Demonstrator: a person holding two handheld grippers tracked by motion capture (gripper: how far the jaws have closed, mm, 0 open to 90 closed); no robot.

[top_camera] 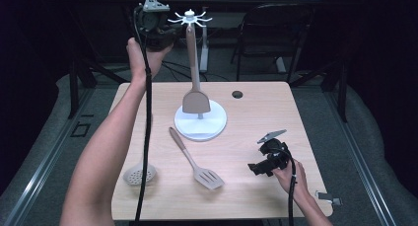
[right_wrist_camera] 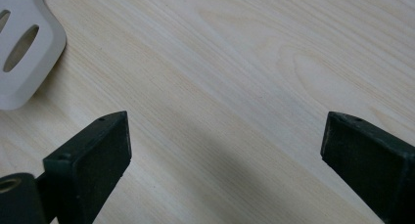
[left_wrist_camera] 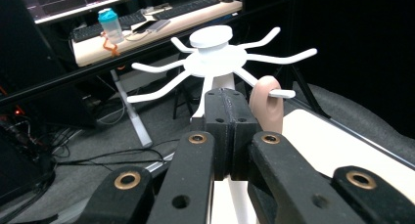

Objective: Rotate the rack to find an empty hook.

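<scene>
A white utensil rack [top_camera: 190, 19] stands on a round base [top_camera: 217, 125] at mid table. A beige turner [top_camera: 195, 101] hangs from it; the eye of its handle [left_wrist_camera: 266, 106] sits on one hook arm [left_wrist_camera: 283, 93]. My left gripper [top_camera: 165, 32] is raised beside the rack's top. In the left gripper view the left gripper [left_wrist_camera: 229, 99] is shut with nothing between its pads, just left of the handle's eye. A slotted spatula [top_camera: 197, 161] and a round skimmer [top_camera: 139, 175] lie on the table. My right gripper [top_camera: 257, 169] rests low at the right, and its jaws [right_wrist_camera: 225, 145] stand wide open over bare wood beside the spatula blade [right_wrist_camera: 22, 50].
The wooden table [top_camera: 256, 112] has a cable hole [top_camera: 237, 94] at the back. A dark chair [top_camera: 268, 28] stands behind it. Farther off is a desk [left_wrist_camera: 161, 26] with keyboards and a teal-capped bottle [left_wrist_camera: 110, 26]. A small metal part [top_camera: 329, 197] lies on the floor at the right.
</scene>
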